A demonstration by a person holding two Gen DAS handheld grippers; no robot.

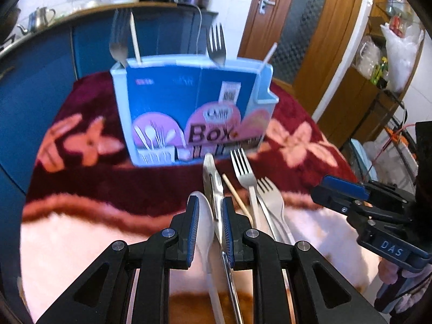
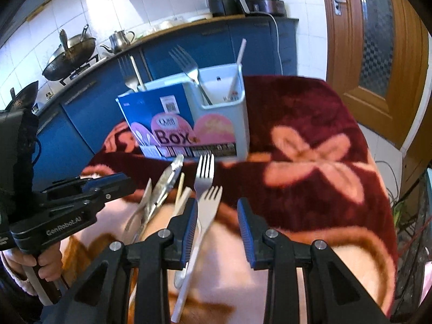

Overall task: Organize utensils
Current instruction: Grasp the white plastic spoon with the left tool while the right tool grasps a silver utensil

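- Our left gripper hangs low over the loose utensils; its fingers stand a narrow way apart, clamped on nothing that we can make out; a white spoon and the metal tongs show in the gap between them, though whether a pad touches either we cannot tell.
- Our right gripper has its fingers apart with a wider gap; a white plastic fork lies just inside the left finger, its tines toward twelve o'clock; nothing is gripped.
- The loose pile lies on the blanket at about six o'clock from the box; in the left wrist view a metal fork and a wooden chopstick lie at one o'clock from the left fingers, just beside the tongs.
- The utensil box stands upright at twelve o'clock, pale blue with a printed card sleeve; two forks and pale sticks stand in its compartments.
- In the right wrist view a person's hand grips the left tool's handle at eight o'clock.
- Beyond the box runs a blue kitchen counter with a wok and kettle at ten o'clock; a wooden door stands at two o'clock.
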